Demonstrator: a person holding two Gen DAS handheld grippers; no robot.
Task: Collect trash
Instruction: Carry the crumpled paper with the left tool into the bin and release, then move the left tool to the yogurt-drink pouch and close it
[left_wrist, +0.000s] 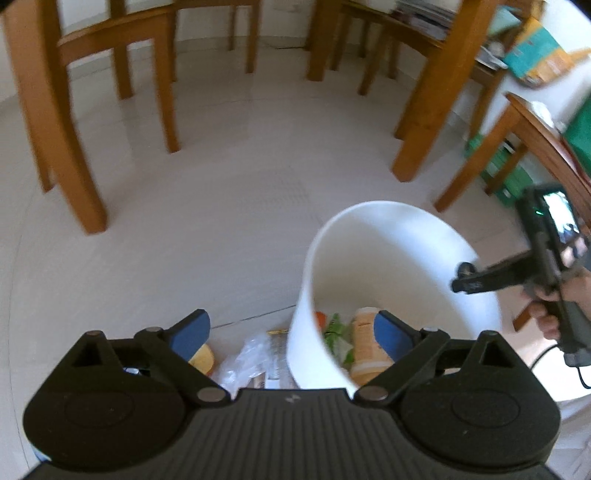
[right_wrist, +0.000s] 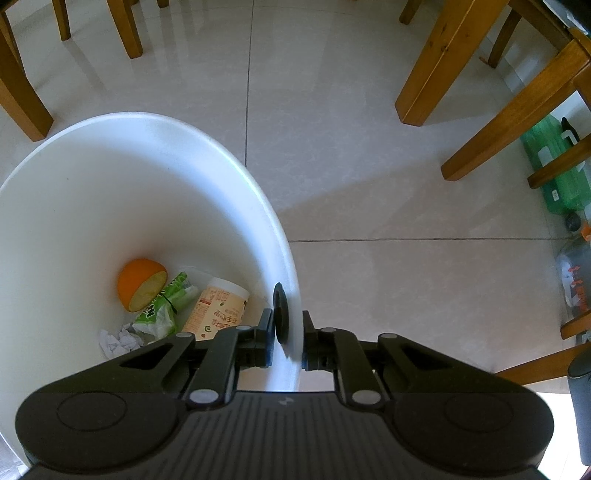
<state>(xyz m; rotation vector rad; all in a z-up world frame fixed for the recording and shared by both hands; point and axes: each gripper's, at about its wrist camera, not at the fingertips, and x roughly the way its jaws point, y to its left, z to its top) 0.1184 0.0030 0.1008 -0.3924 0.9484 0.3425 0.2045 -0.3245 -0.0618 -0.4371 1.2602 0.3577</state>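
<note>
In the right wrist view the white trash bin (right_wrist: 110, 192) is tipped and my right gripper (right_wrist: 289, 332) is shut on its rim. Inside lie an orange half (right_wrist: 142, 284), a green wrapper (right_wrist: 162, 312), a paper cup (right_wrist: 216, 314) and crumpled white paper (right_wrist: 118, 341). The left wrist view shows the bin (left_wrist: 388, 251) just ahead, with the right gripper (left_wrist: 467, 281) pinching its right rim in a person's hand. My left gripper (left_wrist: 291, 330) is open, straddling the bin's left wall. Below it, a clear plastic wrapper (left_wrist: 251, 354) and a yellow item (left_wrist: 203, 360) lie on the floor.
Wooden chair legs (left_wrist: 81, 177) and table legs (left_wrist: 424, 122) stand on the tiled floor beyond the bin. A green box (right_wrist: 557, 166) sits under a chair at the right. Open floor (right_wrist: 369, 184) lies right of the bin.
</note>
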